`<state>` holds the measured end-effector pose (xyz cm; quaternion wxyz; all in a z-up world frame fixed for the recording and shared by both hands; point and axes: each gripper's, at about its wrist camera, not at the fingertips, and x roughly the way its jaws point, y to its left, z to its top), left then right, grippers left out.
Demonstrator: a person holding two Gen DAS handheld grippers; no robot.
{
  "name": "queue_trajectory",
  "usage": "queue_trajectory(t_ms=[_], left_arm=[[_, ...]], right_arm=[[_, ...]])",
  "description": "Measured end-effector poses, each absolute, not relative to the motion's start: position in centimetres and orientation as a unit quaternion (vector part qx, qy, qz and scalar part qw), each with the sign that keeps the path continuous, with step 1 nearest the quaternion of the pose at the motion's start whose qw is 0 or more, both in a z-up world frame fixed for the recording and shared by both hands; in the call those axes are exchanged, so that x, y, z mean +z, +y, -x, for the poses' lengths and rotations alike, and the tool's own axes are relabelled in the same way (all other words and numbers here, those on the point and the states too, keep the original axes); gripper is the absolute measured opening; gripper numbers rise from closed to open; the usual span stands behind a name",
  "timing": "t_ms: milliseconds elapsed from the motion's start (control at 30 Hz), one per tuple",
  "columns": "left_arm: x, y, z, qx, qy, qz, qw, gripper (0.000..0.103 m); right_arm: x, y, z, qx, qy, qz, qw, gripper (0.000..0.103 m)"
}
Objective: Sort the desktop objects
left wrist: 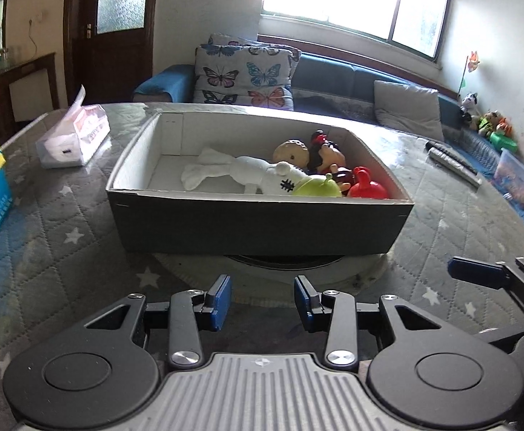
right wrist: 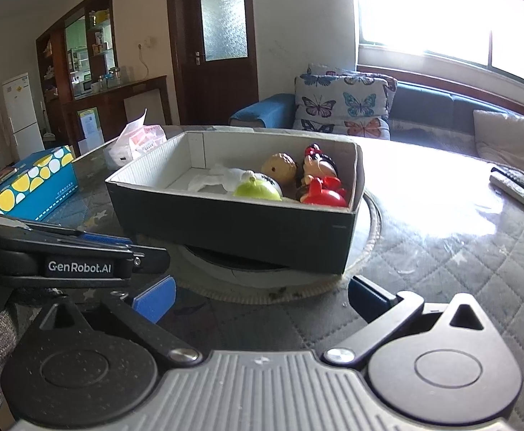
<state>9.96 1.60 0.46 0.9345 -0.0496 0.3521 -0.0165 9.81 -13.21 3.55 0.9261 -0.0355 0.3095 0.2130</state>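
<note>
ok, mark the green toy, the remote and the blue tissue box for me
green toy (right wrist: 258, 191), right wrist view, top of its dome
remote (right wrist: 520, 188), right wrist view, mid body
blue tissue box (right wrist: 28, 183), right wrist view, patterned top

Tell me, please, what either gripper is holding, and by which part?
Nothing: the left gripper and right gripper both stand open and empty, short of the box.

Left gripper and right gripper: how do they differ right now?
The left gripper has its jaws partly apart, a narrow gap between the blue pads; the right gripper has its jaws spread much wider. The left gripper sits square to the long side of the box; the right gripper faces the box's corner, from further right. Both are empty, point down at the table and are short of the box.
</note>
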Motion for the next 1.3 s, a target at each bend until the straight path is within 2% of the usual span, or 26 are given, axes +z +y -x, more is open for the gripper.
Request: queue_trajectory(t_ms=[533, 1300], left_arm=[[-0.3, 0.6, -9.1, 0.041, 0.363, -0.024, 0.930, 0.041], [0.3, 0.4, -8.2, 0.067, 0.342, -0.046, 0.936, 0.041]], right_arm=[[2.7, -13.2, -8.8, 0.205, 0.327, 0.032, 0.922, 0.103], [2.9, -12.2, -8.6, 0.198, 0.330, 0.037, 0.922, 0.103]])
